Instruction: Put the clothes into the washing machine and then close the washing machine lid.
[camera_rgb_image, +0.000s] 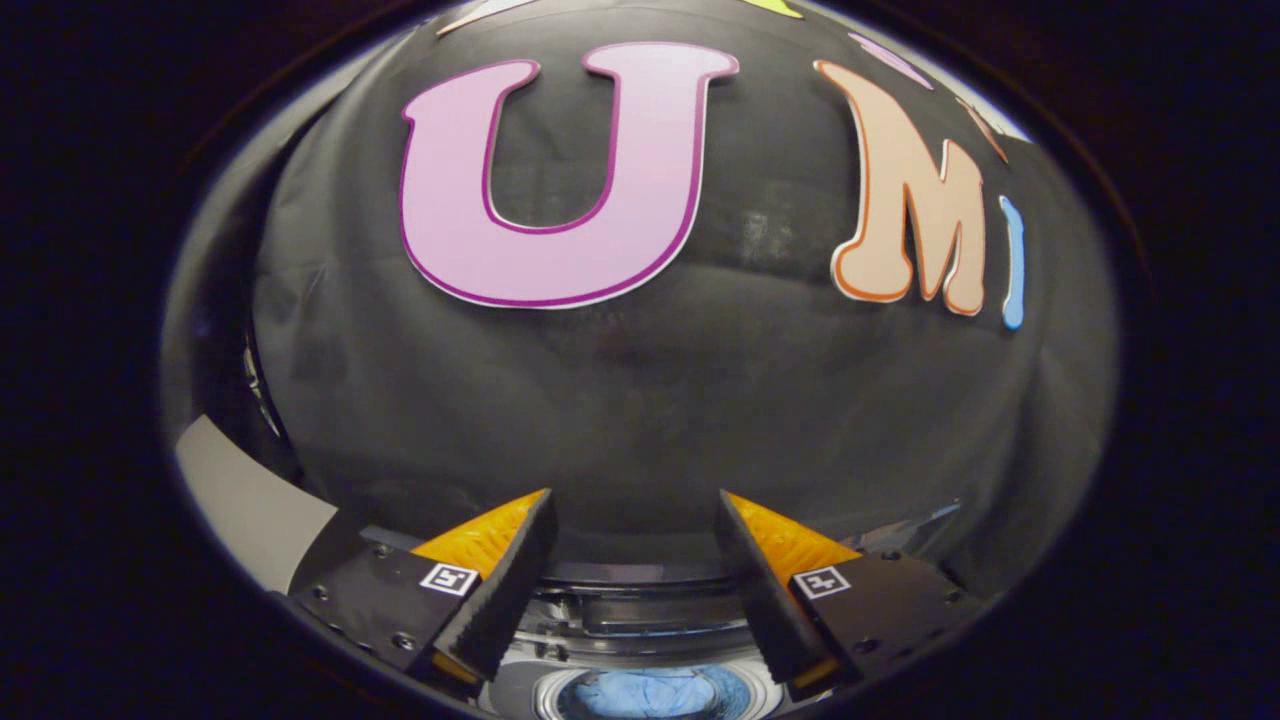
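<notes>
Spread apart and empty, the 2 fingers (530, 560) hang above the washing machine (640, 600), whose round opening shows blue clothes (650, 695) lying inside the drum.

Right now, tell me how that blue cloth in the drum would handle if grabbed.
Probably floppy: the blue cloth lies crumpled in folds inside the drum. Likely light, and it would drape rather than hold shape. The gripper is open above it, holding nothing.

Dim booth, strong fisheye bending at edges, centre sharp, rim dark, soft.
</notes>
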